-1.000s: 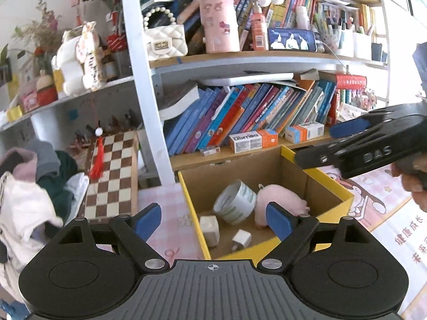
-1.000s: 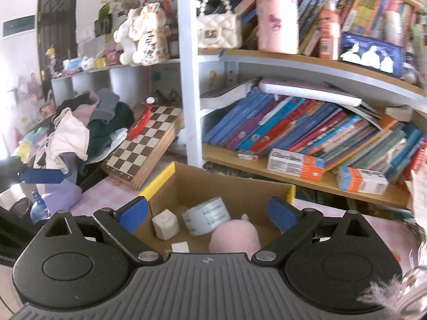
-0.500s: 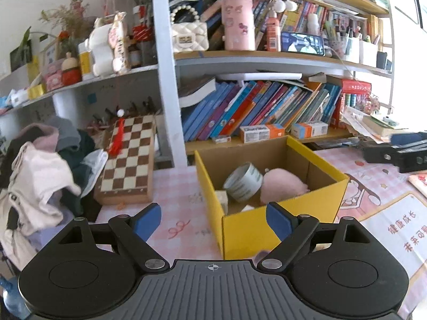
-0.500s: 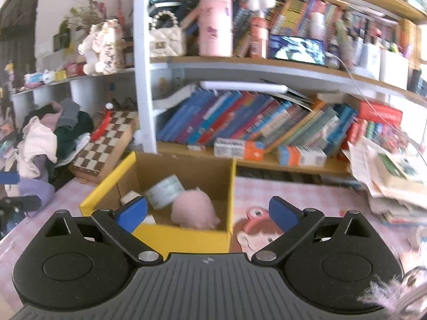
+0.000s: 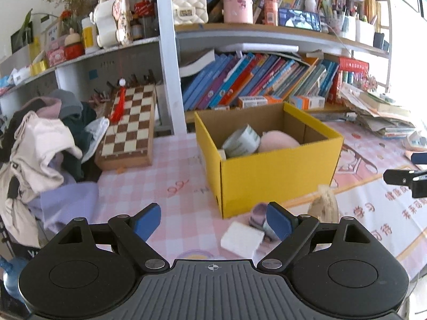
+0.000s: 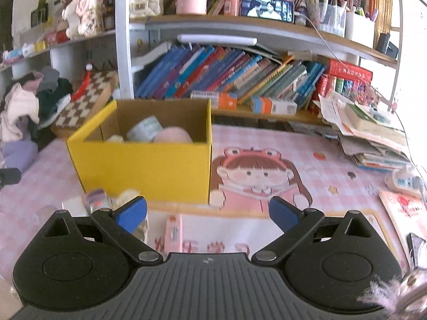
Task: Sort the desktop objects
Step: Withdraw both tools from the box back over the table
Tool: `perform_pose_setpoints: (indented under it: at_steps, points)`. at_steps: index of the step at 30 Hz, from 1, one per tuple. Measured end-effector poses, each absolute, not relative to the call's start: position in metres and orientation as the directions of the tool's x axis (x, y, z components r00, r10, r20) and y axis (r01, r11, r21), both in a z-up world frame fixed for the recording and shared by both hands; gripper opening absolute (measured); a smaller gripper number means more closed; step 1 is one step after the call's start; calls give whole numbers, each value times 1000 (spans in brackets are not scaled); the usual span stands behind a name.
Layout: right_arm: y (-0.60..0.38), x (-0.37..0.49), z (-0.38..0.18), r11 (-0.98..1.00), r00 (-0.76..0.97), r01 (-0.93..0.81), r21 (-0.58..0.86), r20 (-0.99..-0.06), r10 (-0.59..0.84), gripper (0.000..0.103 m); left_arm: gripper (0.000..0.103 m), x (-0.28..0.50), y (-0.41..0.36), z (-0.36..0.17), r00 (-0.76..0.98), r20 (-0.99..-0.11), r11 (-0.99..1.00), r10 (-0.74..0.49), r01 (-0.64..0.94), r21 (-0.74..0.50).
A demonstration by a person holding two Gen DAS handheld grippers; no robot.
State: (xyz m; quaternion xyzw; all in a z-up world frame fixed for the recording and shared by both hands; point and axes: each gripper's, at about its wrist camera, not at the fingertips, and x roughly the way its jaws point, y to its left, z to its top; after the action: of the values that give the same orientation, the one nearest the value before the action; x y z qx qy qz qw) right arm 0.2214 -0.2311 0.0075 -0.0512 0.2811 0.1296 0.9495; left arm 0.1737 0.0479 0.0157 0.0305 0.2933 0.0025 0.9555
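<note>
The yellow box [image 5: 269,176] stands at frame centre on the pink checked tabletop [image 5: 165,184]. Inside it lie a tape roll [image 5: 241,140] and a pink plush [image 5: 277,142], touching. In front of the box, lower centre of the left view, a white block [image 5: 241,238] lies just beside a small blurred jar [image 5: 257,214]. In the right view a pink packet [image 6: 173,232] lies at lower centre. The left gripper [image 5: 213,220] and right gripper [image 6: 208,213] have jaws spread wide, holding nothing.
</note>
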Motion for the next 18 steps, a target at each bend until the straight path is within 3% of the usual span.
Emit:
perform_pose_setpoints:
  at_steps: [18]
  points:
    - [-194, 187, -42, 939, 705, -341, -41, -672, 227, 99, 89, 155, 32, -24, 753, -657, 998, -22, 58, 33]
